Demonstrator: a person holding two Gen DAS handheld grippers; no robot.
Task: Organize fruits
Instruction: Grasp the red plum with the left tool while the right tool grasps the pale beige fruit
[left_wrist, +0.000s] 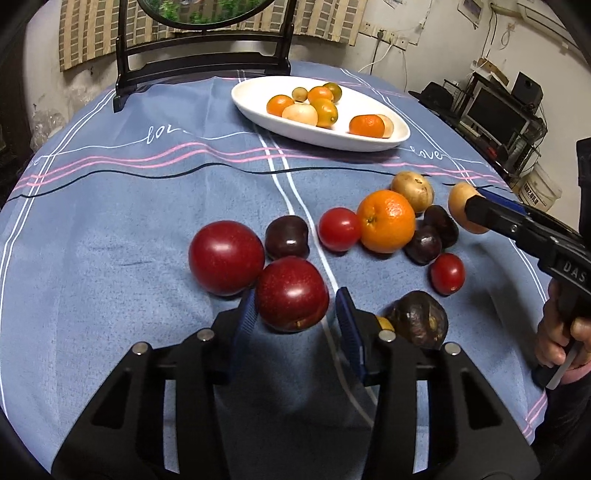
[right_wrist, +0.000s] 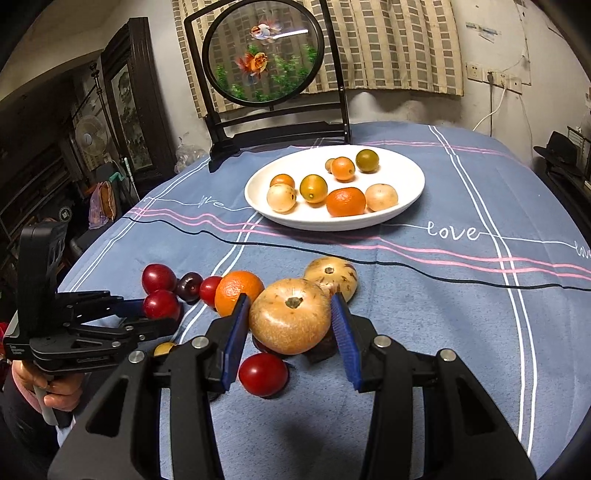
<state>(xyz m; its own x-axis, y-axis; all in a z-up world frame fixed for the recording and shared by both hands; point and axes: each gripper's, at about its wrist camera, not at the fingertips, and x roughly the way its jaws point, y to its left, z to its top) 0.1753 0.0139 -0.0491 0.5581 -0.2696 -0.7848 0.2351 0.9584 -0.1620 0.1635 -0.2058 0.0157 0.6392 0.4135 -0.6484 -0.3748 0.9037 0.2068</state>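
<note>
The left gripper (left_wrist: 295, 314) has its fingers around a red plum (left_wrist: 291, 293); whether both pads press it I cannot tell. The right gripper (right_wrist: 290, 325) is clamped on a tan round fruit (right_wrist: 290, 314), far from the white plate (right_wrist: 406, 206).

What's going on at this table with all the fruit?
A person is sorting fruit with a pair of tongs in each hand. The right tongs hold a tan round fruit lifted over the pile on the blue tablecloth. The left tongs sit around a red plum, which is not yet clearly gripped. The white dish behind already holds small orange, tan and green fruits.
</note>
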